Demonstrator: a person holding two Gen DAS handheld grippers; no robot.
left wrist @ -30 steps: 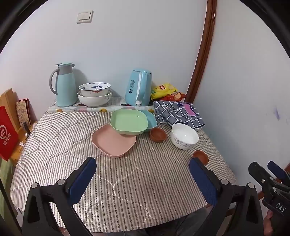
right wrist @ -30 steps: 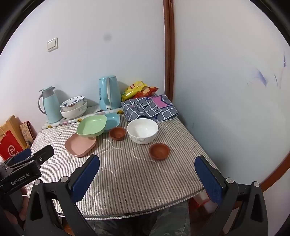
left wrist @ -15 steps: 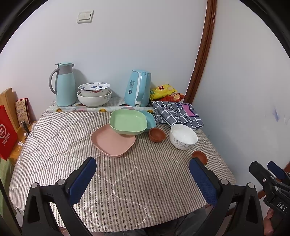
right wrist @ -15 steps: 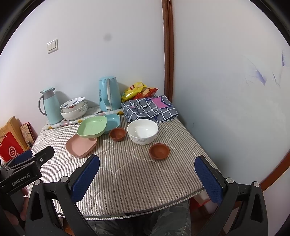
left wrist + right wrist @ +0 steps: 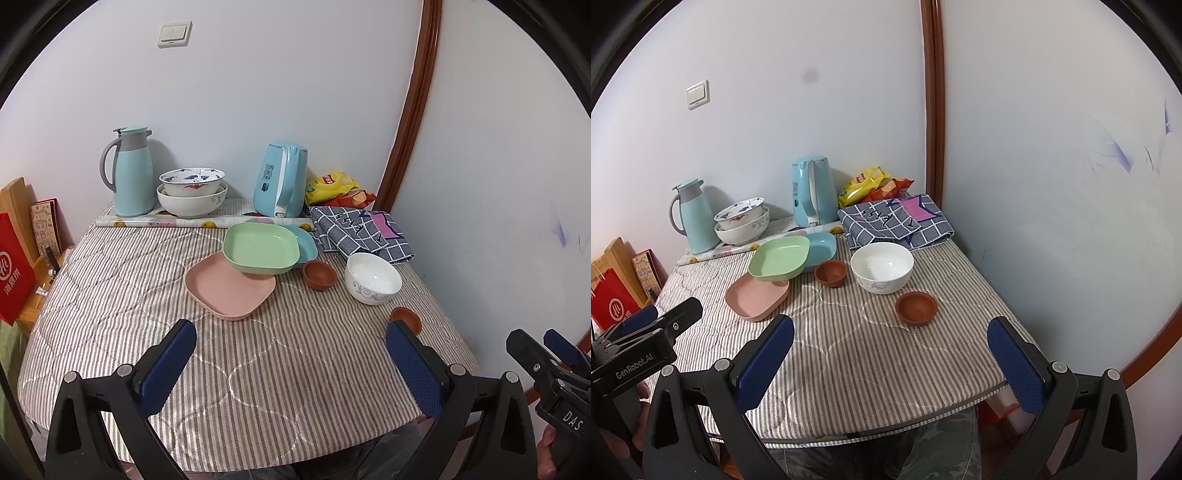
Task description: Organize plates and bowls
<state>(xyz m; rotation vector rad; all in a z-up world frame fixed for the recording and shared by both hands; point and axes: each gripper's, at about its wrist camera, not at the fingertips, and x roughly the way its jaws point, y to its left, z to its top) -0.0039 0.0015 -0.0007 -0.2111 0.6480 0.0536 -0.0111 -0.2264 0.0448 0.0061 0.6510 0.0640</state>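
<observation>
On the tabletop (image 5: pixel 258 369), the green plate (image 5: pixel 260 248) rests on the pink plate (image 5: pixel 229 288) and blue plate (image 5: pixel 304 242). White bowl (image 5: pixel 372 277) and two brown bowls (image 5: pixel 319 274) (image 5: pixel 916 307) hold nothing. Left tongs (image 5: pixel 291 365) and right tongs (image 5: pixel 891 360) hover released, nearly unmoved since before.

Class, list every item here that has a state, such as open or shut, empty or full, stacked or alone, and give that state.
left gripper: open, holding nothing
right gripper: open, holding nothing
green plate: empty, resting on the pink and blue plates
pink plate: empty, partly under the green
white bowl: empty, upright, alone
near brown dish: empty, alone
patterned bowl: nested in a larger bowl
kettle: lid shut
</observation>
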